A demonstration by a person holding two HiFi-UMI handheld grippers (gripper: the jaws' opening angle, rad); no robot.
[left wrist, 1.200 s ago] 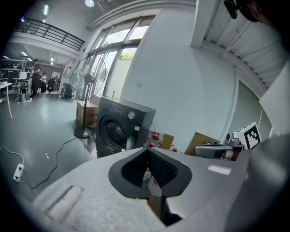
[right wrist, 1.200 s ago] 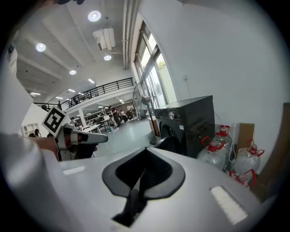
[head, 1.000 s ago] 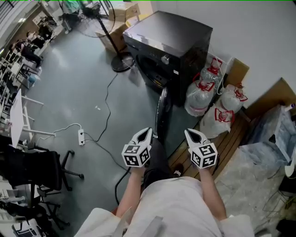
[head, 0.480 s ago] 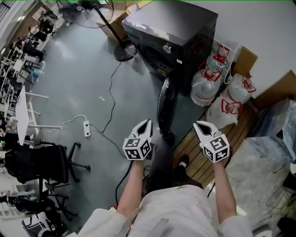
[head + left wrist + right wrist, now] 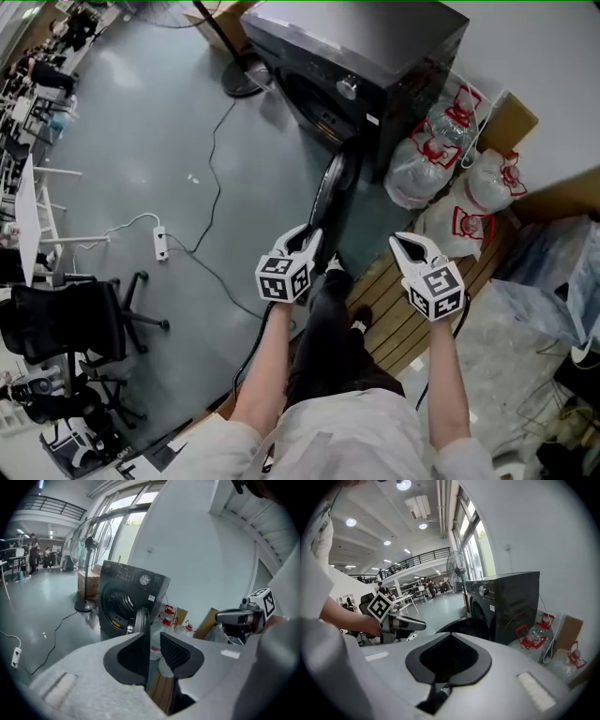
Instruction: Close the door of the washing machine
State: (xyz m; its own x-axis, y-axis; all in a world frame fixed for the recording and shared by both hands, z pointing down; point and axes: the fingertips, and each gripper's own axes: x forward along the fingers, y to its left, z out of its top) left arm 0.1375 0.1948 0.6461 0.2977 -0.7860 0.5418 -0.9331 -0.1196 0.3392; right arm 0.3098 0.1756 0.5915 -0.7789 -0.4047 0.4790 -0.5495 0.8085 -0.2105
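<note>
- Now the left gripper (image 5: 310, 240) is lower and farther forward than a second ago. Its tips are level with the free edge of the door (image 5: 331, 192), no longer short of it.
- Its jaws have just been opening from shut and stand narrowly apart. In the left gripper view the door's (image 5: 139, 619) dark rim seems to run down into the gap beside the left pad (image 5: 132, 656). The right pad (image 5: 177, 651) stands clear, so nothing is pinched.
- The right gripper (image 5: 406, 243) is also lower and closer than before, and its fingers are pressed together on nothing (image 5: 449, 660). It hangs at 3 o'clock of the door, apart from it.
- Judged from this, the reach is done and the push or pull on the door is next. The task itself is barely begun, since the door is as wide open as before.
- The washer (image 5: 367, 58) stands at 12 o'clock from the person, a dark box against the wall. White bags (image 5: 441, 187) stand at its 4 o'clock.
- The door hangs off the washer's front and swings out toward 6 o'clock, seen nearly edge-on from the head view. It is round, dark and glossy with a paler inner ring, and in the right gripper view it shows as a dark curved panel (image 5: 465, 628).
- It should swing lightly on its hinge, and a sideways sweep toward the drum would likely latch it.
</note>
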